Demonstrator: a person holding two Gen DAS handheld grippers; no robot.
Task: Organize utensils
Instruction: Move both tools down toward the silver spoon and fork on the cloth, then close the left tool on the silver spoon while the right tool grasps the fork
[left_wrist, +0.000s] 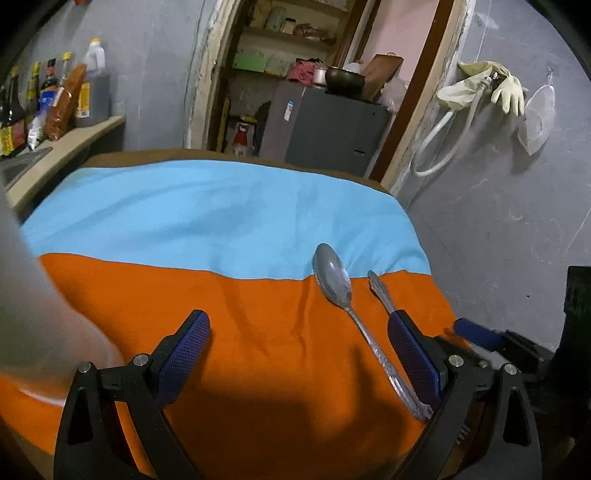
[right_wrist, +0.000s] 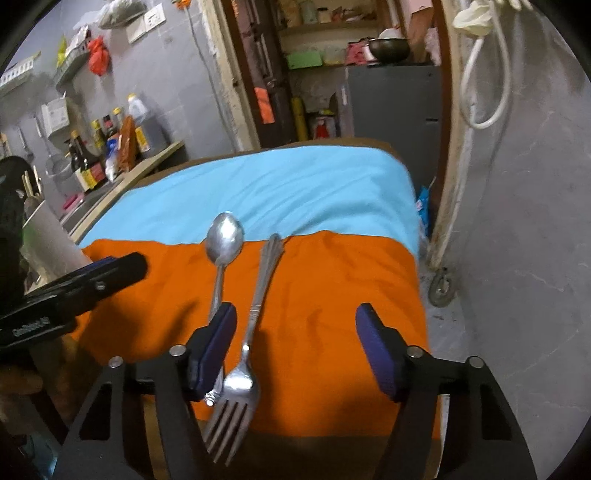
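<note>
1. The spoon (right_wrist: 224, 236) and the fork (right_wrist: 236, 391) lay side by side, close together, on the orange cloth (right_wrist: 325, 302) covering the near part of the desk (left_wrist: 110, 157), the spoon on the left.
2. The spoon's bowl pointed away and crossed the seam onto the blue cloth (right_wrist: 295, 184); the fork's tines pointed toward the camera and its flared handle end reached the same seam.
3. The right hand-held gripper (right_wrist: 297, 343) hung low over the orange cloth with its jaws spread; the fork's handle ran just inside the left pad, and neither pad pressed on it.
4. The left hand-held gripper (left_wrist: 295, 350) also stood spread wide over the orange cloth, with nothing pinched; in its view the spoon handle passed just beside its right pad.
5. Sauce bottles (right_wrist: 88, 158) stood on a counter to the left, and rubber gloves (left_wrist: 509, 90) hung on the grey wall.
</note>
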